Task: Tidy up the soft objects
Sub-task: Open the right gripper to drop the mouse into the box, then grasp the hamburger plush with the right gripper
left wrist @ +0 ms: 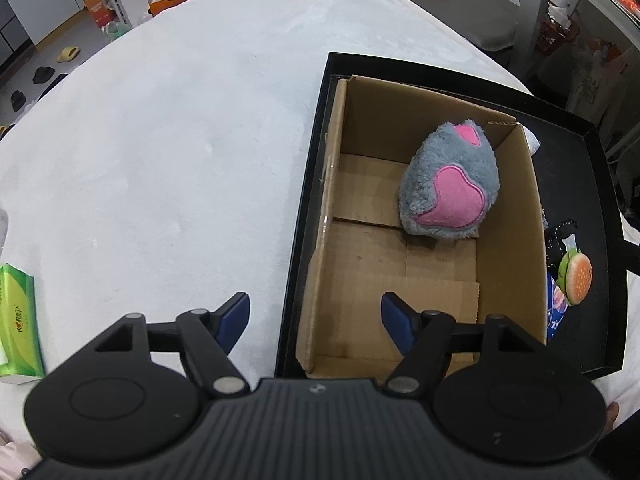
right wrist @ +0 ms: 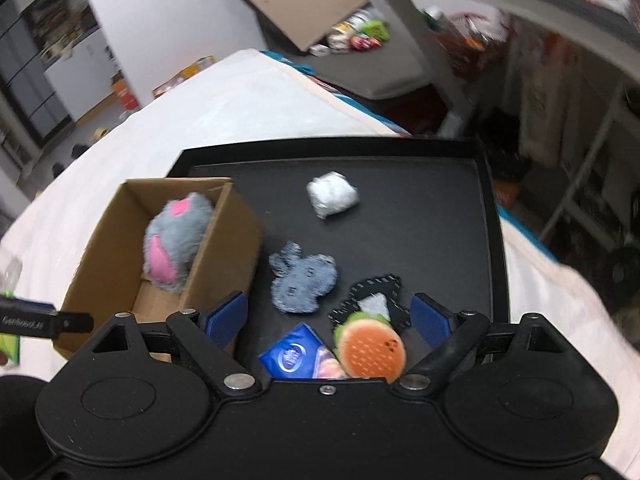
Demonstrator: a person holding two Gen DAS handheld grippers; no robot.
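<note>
A grey plush with pink hearts [left wrist: 448, 184] [right wrist: 176, 236] lies in the cardboard box [left wrist: 332, 200] [right wrist: 224, 248], which stands at the left of the black tray [left wrist: 576, 184] [right wrist: 420, 220]. My left gripper [left wrist: 316, 312] hangs open over the box's near left wall, with nothing between its fingers. My right gripper [right wrist: 328, 308] is open above the tray. A burger plush [right wrist: 370, 350] [left wrist: 576, 276] lies below it, closer to the right finger, and no pad touches it. A denim patch [right wrist: 302, 282], a black stitched fabric piece [right wrist: 384, 284], a white crumpled wad [right wrist: 332, 194] and a blue packet [right wrist: 292, 356] lie on the tray.
The tray rests on a white fleece-covered table [left wrist: 160, 140]. A green tissue pack [left wrist: 16, 312] lies at the table's near left. Beyond the table are floor clutter, boxes and shelving. The right wrist view is motion-blurred.
</note>
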